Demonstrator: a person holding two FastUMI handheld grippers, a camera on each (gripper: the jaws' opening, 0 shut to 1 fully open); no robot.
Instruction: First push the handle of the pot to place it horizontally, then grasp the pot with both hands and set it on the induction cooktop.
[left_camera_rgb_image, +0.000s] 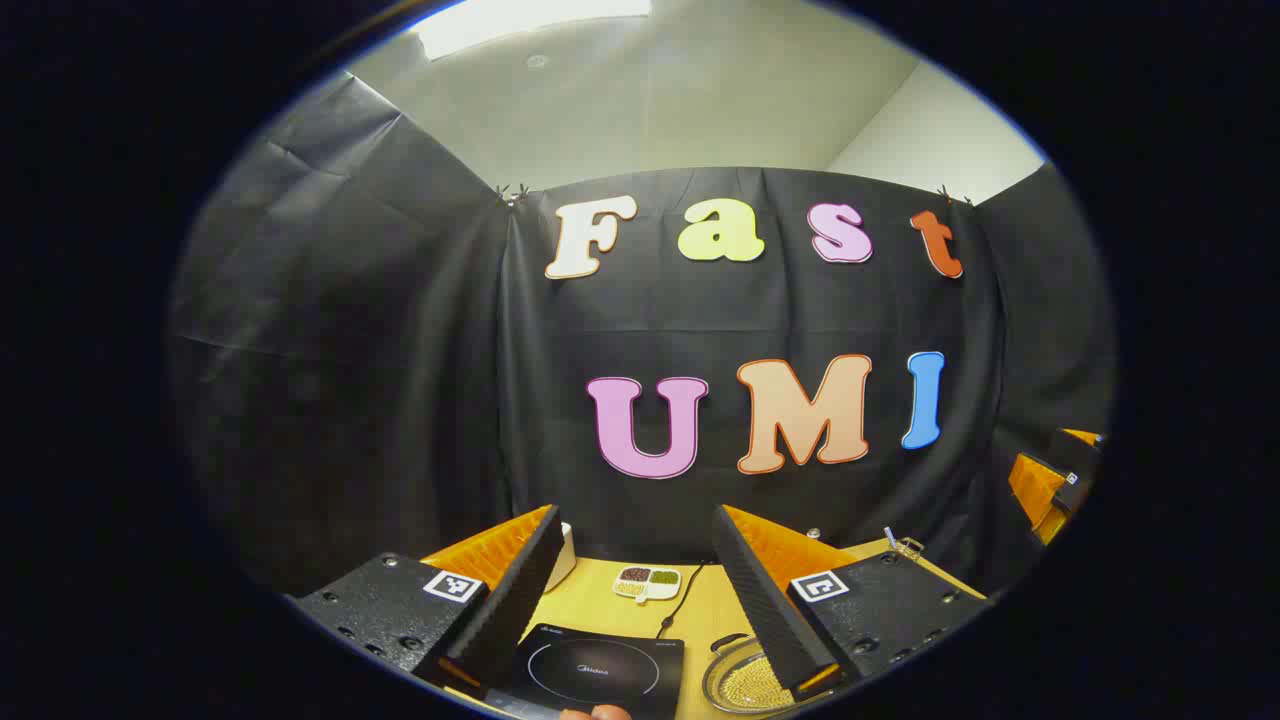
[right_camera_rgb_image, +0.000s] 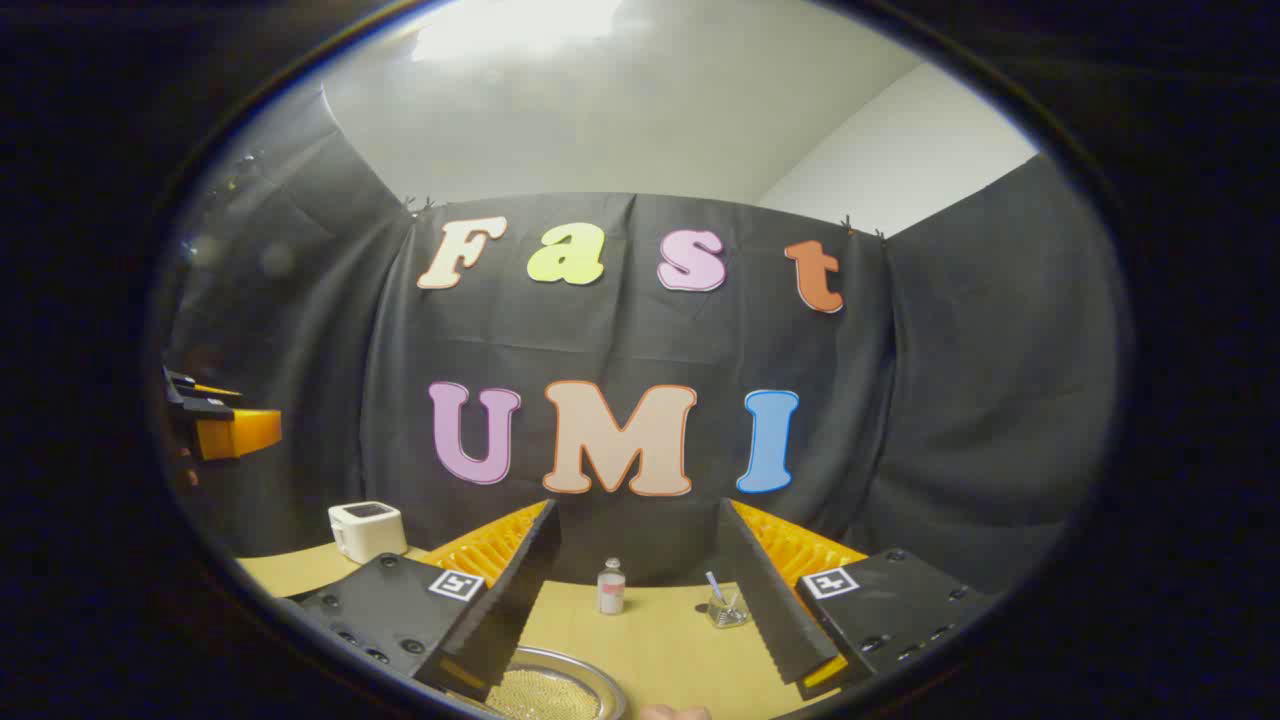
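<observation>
The pot (left_camera_rgb_image: 745, 685) is a shiny metal vessel holding small golden grains; it rests on the wooden table just right of the black induction cooktop (left_camera_rgb_image: 600, 670). A dark curved piece, seemingly its handle, shows at its far rim. My left gripper (left_camera_rgb_image: 636, 515) hovers above the table, open, with the cooktop between and below its fingers and the pot partly hidden behind the right-hand finger. In the right gripper view the pot (right_camera_rgb_image: 545, 690) lies low, beside the left-hand finger. My right gripper (right_camera_rgb_image: 637, 510) is open and holds nothing.
A white dish of beans (left_camera_rgb_image: 647, 582) and a cable (left_camera_rgb_image: 685, 600) sit behind the cooktop. A white box-shaped appliance (right_camera_rgb_image: 367, 530), a small bottle (right_camera_rgb_image: 611, 587) and a glass with a spoon (right_camera_rgb_image: 725, 607) stand near the back wall. The other gripper (right_camera_rgb_image: 225, 425) hangs at left.
</observation>
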